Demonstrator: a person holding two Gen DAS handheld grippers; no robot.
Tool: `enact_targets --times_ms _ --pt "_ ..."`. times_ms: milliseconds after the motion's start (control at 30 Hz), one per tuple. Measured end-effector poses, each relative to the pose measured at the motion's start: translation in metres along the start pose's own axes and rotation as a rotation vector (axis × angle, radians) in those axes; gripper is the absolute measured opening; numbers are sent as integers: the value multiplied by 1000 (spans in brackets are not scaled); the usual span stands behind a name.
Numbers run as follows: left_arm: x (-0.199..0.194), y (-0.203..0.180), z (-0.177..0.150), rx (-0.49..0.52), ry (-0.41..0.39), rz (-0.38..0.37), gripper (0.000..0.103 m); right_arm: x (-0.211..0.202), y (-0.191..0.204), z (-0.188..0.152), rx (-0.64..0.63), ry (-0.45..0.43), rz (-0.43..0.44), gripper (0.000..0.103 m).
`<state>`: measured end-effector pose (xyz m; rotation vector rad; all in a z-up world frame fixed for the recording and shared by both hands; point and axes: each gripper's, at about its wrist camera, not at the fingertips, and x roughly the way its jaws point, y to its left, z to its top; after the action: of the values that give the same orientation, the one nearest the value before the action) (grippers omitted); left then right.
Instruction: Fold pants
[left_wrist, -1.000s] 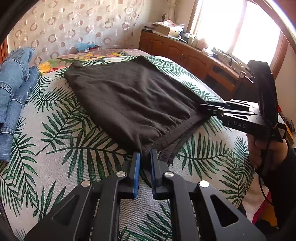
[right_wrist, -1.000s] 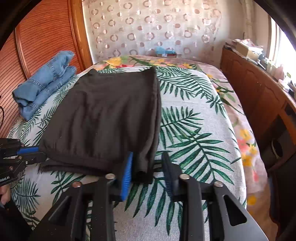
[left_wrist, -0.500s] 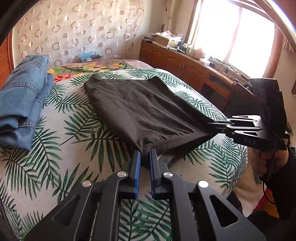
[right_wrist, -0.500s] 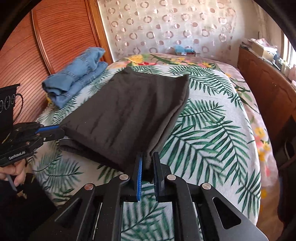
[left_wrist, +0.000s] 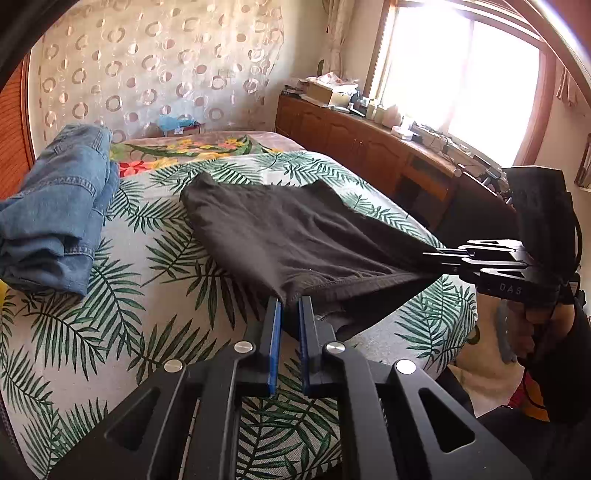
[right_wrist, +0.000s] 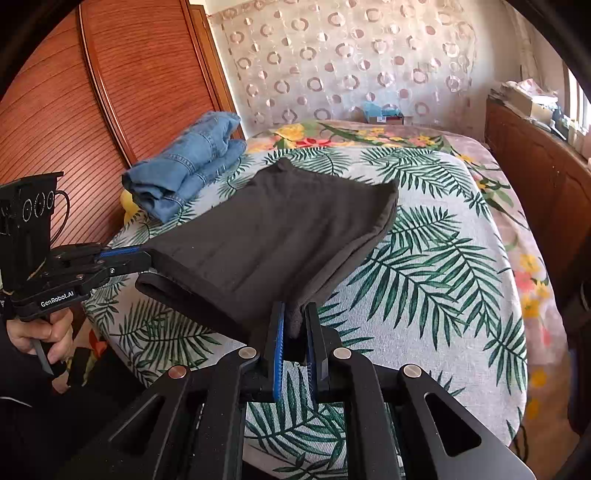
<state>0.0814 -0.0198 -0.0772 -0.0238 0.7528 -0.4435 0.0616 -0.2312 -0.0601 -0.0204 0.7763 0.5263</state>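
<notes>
A bed covered in a pale spread printed with green palm leaves (left_wrist: 122, 295) filled most of both views, with a wooden headboard of reddish slats (right_wrist: 122, 92) to one side and a long wooden sideboard under a bright window (left_wrist: 369, 147) to the other. On the bed lay the dark charcoal-brown soft fabric pants (left_wrist: 295, 236), already doubled lengthwise into a long panel. Their far end rested on the spread while the near end hung stretched in the air between the two tools. A second earlier this near edge had lain flat on the bed; over the last second it had been raised and drawn toward the person, so the cloth sloped up from the bed and its far end had slid closer. The left gripper (left_wrist: 290, 306) was clamped on one near corner of the pants, its blue-lined jaws almost together with cloth pinched between them. The right gripper (right_wrist: 293, 317) was likewise clamped on the other near corner; a second ago its jaws had stood apart around that edge. With both corners secured and lifted, the next fold looked ready to begin, probably by carrying the near edge over toward the far end. A folded pile of blue denim jeans (left_wrist: 59, 218) sat well apart near the headboard, and a small blue-topped tissue box (right_wrist: 382, 112) stood beyond the bed by the curtain.
</notes>
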Motion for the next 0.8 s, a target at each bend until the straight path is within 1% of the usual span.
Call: enact_targets --times_ms 267,433,633,800 --pt "-17 -12 12 31 -47 0 10 -27 5 0 -9 -57 -5 10" --pt "-16 -9 19 37 -57 7 10 -34 4 3 -17 -81 -8 10" --pt "-5 -6 28 49 -50 21 10 -26 0 10 -8 -107 -34 10" --pt "9 2 45 45 -53 40 10 -10 -2 21 -11 -112 -63 10"
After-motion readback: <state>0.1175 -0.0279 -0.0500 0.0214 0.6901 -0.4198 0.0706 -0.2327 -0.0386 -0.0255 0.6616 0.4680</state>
